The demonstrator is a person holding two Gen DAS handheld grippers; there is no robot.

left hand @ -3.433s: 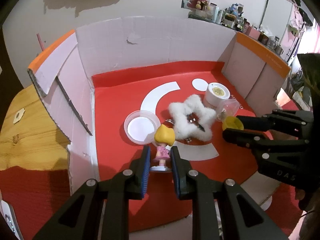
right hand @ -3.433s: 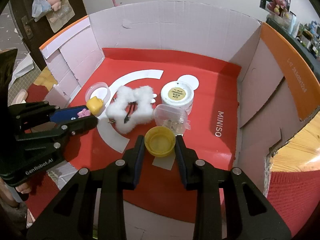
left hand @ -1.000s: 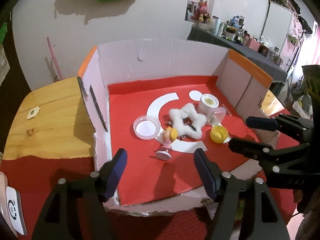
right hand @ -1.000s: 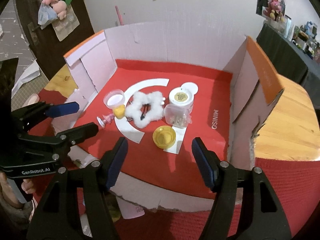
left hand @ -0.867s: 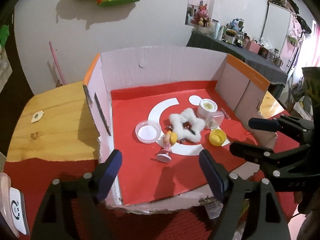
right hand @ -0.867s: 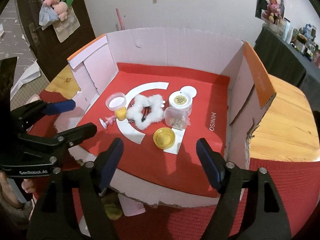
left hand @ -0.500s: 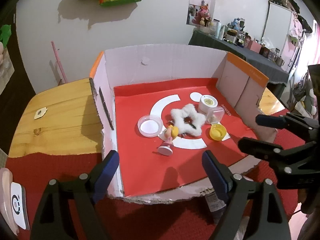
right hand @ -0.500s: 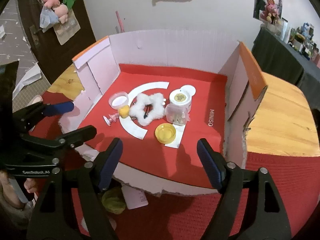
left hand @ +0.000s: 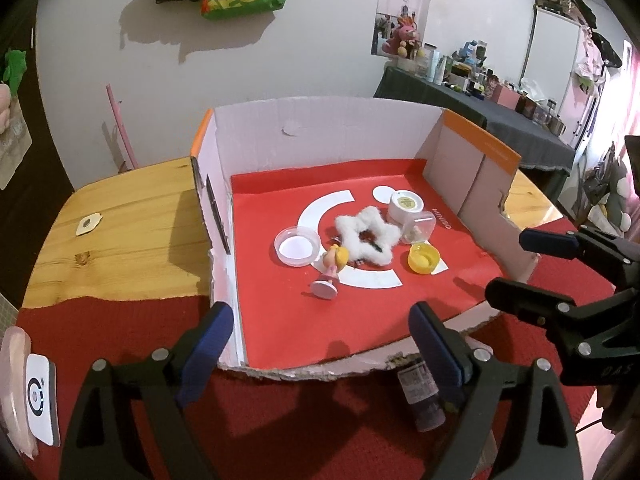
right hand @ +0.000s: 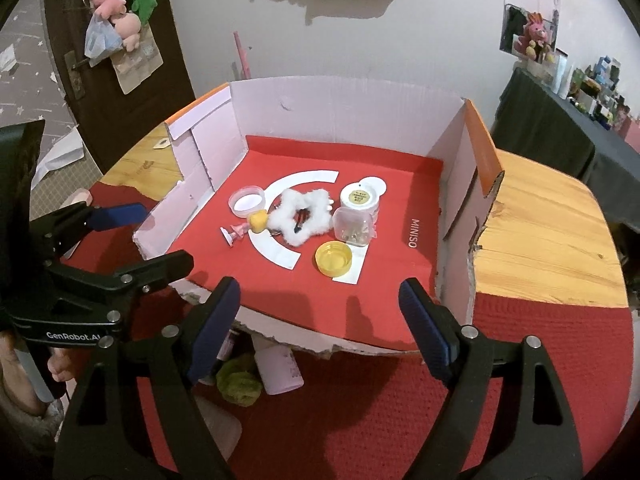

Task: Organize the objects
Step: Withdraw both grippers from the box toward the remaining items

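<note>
Left gripper (left hand: 320, 338) hangs back off the box's near edge, fingers spread wide, holding nothing. Cardboard box (left hand: 320, 136) sits on the tabletop (left hand: 132, 216), its red floor serving as the sorting area. Inside, left to right: clear lid (left hand: 297, 246), doll figurine (left hand: 331, 268) tipped over, leaning toward the fluffy white star (left hand: 368, 238), then the white jar (left hand: 406, 204), small clear container (left hand: 420, 230) and yellow cap (left hand: 423, 258). All are clustered mid-box, likely grouped together. Right gripper (right hand: 320, 314) is likewise open and empty.

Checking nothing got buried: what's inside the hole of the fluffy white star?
In the fluffy white star's center hole lies a dark hair clip on the red box floor. Metallic bits peek from the star's near edge; whatever else it covers stays hidden.
</note>
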